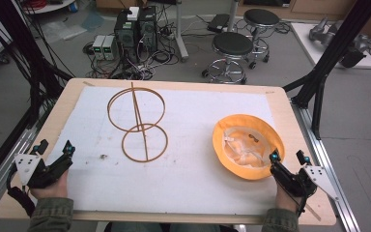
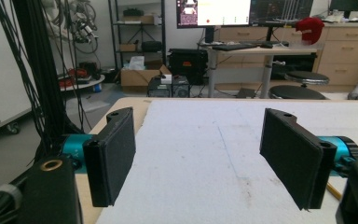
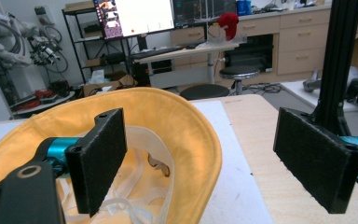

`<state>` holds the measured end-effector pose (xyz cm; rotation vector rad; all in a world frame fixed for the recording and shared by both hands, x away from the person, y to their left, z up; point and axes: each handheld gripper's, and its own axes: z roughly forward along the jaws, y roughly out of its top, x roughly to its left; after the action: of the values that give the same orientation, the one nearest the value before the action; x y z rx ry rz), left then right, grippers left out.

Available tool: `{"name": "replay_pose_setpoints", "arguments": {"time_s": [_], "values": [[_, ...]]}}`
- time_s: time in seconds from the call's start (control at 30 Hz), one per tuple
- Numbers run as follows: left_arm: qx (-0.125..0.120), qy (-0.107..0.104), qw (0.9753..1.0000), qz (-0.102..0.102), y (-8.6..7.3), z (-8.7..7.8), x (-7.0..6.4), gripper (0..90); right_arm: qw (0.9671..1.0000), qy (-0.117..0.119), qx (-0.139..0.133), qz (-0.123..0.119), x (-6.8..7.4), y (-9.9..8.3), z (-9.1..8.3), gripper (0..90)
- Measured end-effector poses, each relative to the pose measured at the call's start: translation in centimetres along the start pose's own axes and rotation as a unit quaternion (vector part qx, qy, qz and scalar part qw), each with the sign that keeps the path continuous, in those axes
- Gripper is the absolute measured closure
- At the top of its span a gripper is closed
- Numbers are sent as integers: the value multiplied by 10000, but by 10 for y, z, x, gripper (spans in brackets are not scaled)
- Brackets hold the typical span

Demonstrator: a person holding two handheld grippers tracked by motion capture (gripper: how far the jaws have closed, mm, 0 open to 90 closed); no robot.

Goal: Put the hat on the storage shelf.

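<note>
we've got the right gripper (image 1: pixel 287 161) spread wide over the floppy orange fabric bucket hat's (image 1: pixel 248 145) brim (white lining up); left gripper (image 1: pixel 53 150) gapes too.

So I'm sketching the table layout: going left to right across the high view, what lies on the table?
Left gripper, open, black with blue-tipped jaws → thin wooden stand of two rings joined by a stick → upturned yellow fabric bucket hat with white lining → right gripper, open at the hat's near rim.
</note>
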<state>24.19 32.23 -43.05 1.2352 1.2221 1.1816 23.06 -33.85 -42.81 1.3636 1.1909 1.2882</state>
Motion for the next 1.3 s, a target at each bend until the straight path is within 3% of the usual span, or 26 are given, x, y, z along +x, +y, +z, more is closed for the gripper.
{"name": "replay_pose_setpoints", "arguments": {"time_s": [0.37,0.57,1.0,1.2,1.3], "values": [[19,-48,10000,-79,0,0,-1,269,10000,25,-12,63,1,1,-4,122],[24,9,10000,0,0,1,-2,268,9999,45,24,92,2,0,-3,122],[35,6,10000,-46,0,0,-2,265,9999,131,60,11,4,2,-2,137],[28,-13,10000,-63,-1,1,-2,265,9998,114,76,-119,9,7,6,133],[56,-11,10000,-48,-1,1,-1,265,9987,101,308,-392,14,7,16,133]]}}
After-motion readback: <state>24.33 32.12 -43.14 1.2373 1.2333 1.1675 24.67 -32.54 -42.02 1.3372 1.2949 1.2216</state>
